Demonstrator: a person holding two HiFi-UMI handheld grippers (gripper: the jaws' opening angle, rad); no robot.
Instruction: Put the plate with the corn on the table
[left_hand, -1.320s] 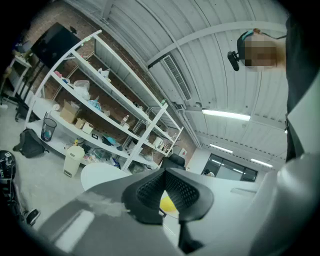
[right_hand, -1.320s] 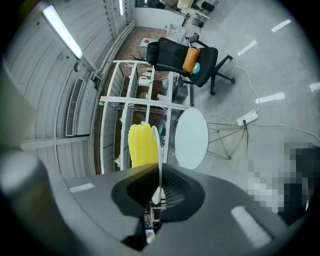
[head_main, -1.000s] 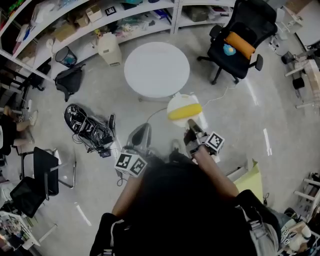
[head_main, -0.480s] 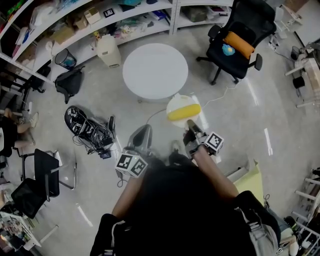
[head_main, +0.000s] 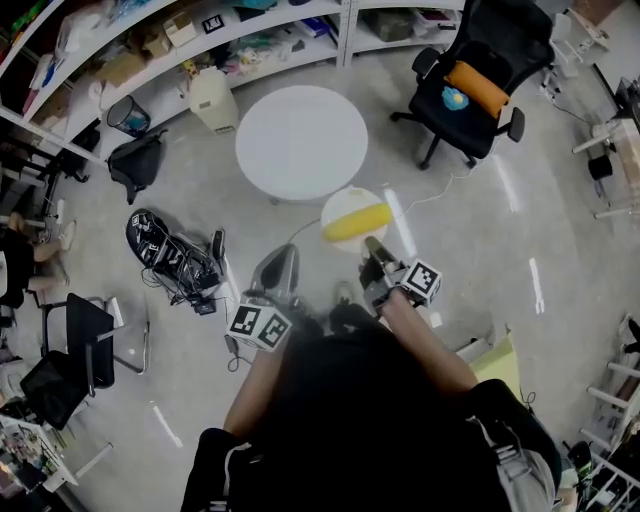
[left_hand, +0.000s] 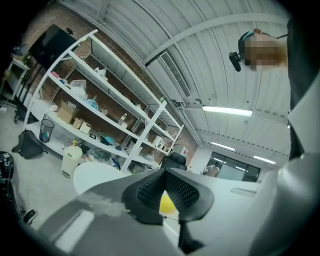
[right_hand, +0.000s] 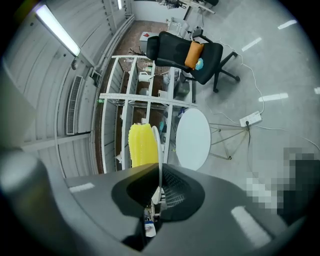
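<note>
While the plate (head_main: 350, 197) is off the bench (head_main: 302, 140), everything hangs on one pinch. The right tool (right_hand: 159, 186) is clamped on the plate's near rim, with the thin edge running straight between the pads.

- Location: the plate is in the air over the floor, just short of the bench's near-right edge. It's not over the top yet, and the bench is bare.
- Attitude: from above it shows as a full round disc, so I'd say it's being carried about flat. That makes sense, because the corn (head_main: 357, 222) lies loose across the middle and nothing but the shallow rim stops it.
- Edge grip: the rim is the only part thin enough for the jaws, and it leaves the underside free to land flat.
- Left tool (left_hand: 167, 195): jaws drawn together with nothing between them. It's held low on the left, clear of the load. The yellow showing past its tips is the corn further off.

Materials:
- Plate: white, thin, smooth and round, probably slick against the pads.
- Corn: a bright yellow stubby cylinder with ribbed kernel rows. It looks moulded, and it will roll if the plate tips.
- Pads: black with a grid texture, which should help on the rim.
- Bench: a round, smooth white top on thin wire legs.

Risk: the load is cantilevered off one rim point, so any sag sends the corn to the far side.
</note>
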